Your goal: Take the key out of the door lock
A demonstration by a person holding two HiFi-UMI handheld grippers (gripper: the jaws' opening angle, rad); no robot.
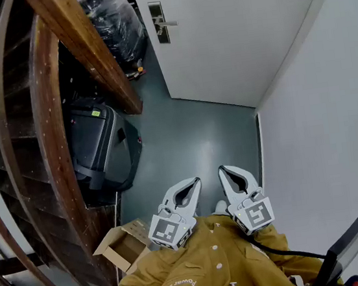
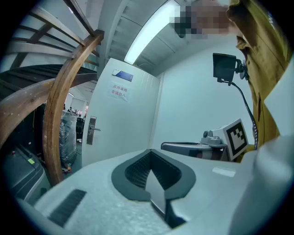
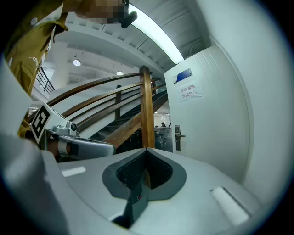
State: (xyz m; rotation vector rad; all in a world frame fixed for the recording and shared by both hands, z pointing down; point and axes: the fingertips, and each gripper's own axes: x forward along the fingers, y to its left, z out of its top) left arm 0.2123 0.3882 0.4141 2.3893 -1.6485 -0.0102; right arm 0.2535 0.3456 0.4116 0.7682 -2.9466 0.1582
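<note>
Closest to the camera, a mustard-yellow jacket [image 1: 209, 269] fills the bottom of the head view. The two grippers are held side by side just in front of it. The left gripper [image 1: 196, 181] is clenched: its own view shows the dark pads pressed together with nothing between them. The right gripper [image 1: 222, 168] is likewise closed tight and empty, the jaws meeting in a single seam.

An open cardboard box [image 1: 122, 246] sits beside the left gripper at the foot of a curved wooden stair rail [image 1: 49, 123]. Further out on the grey-blue floor [image 1: 198, 140], a black case [image 1: 101, 146] stands against the stairs.

Beyond that, well apart from both grippers, is the white door [image 1: 229, 28], with a metal lock plate [image 1: 158, 22] and lever handle at its left edge. The key is probably there, but it is too small to make out in any view. A plastic-wrapped bundle [image 1: 110, 17] lies left of the door.
</note>
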